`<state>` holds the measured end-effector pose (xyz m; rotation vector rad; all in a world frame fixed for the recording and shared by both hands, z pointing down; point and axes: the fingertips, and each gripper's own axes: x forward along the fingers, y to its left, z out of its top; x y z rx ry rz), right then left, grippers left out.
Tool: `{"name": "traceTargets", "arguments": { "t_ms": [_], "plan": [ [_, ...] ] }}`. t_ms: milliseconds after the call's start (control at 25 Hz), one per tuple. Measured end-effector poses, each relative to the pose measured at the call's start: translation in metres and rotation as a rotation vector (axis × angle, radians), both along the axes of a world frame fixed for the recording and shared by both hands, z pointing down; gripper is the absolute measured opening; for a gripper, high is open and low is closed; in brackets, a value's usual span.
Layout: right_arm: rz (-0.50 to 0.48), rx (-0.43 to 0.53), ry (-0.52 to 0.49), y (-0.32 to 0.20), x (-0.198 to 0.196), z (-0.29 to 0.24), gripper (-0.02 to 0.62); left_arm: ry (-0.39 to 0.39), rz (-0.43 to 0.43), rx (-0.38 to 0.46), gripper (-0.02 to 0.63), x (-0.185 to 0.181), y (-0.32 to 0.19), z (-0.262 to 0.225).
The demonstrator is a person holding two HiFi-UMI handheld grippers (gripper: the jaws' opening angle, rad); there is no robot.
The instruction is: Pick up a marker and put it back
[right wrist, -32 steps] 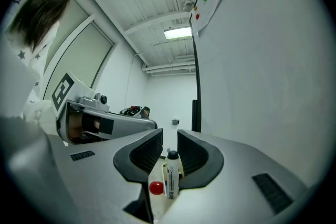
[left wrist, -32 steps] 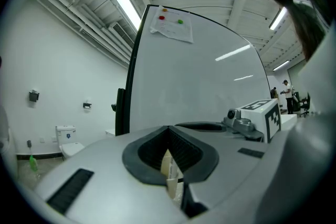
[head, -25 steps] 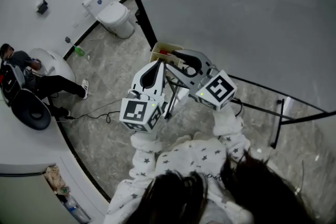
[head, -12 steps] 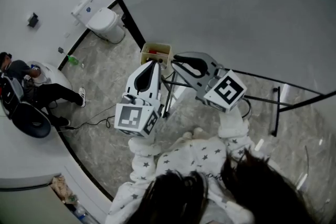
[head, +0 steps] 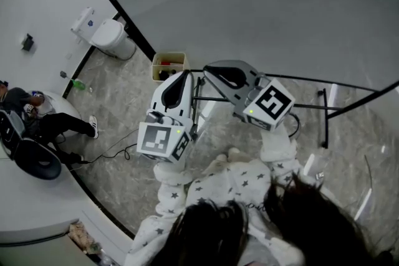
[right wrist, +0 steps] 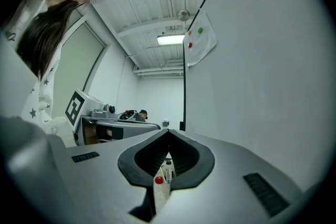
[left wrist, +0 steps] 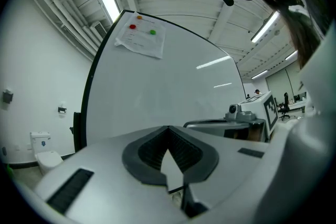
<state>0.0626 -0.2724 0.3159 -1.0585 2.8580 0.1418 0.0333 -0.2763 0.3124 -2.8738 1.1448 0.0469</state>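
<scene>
A small open box [head: 169, 58] holding markers, one with red on it [head: 164, 62], stands at the foot of the whiteboard [head: 280, 3]. Both grippers are held level in front of the board, side by side. My left gripper [head: 185, 74] [left wrist: 169, 131] is shut and holds nothing. My right gripper [head: 204, 69] [right wrist: 168, 132] has just been closing and its jaws now meet, with no marker seen clamped between them. Through the narrow slit below its tips, a red-ended marker [right wrist: 158, 180] shows beyond the jaws.
The whiteboard's black stand legs [head: 324, 112] spread over the marble floor at the right. A toilet [head: 109, 37] stands by the far wall. A person [head: 37, 124] sits at the left, with a cable on the floor. A paper sheet [left wrist: 140, 34] hangs on the board.
Both grippers have shifted along the board, and box and toilet have slid up and left in the head view. The right gripper's jaws went from wide open to closed.
</scene>
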Motion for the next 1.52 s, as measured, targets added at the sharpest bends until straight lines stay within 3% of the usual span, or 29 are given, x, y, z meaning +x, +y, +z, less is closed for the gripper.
{"name": "traceTargets", "arguments": {
  "t_ms": [200,1520],
  "plan": [
    [0.016,0.02,0.008,0.004,0.002,-0.005,0.006,0.029,0.014,-0.009,0.002,0.0,0.001,0.002],
    [0.007,0.041,0.019,0.004,-0.002,-0.009,0.006,0.032,0.023,0.015,0.002,0.003,0.002,-0.007]
  ]
}}
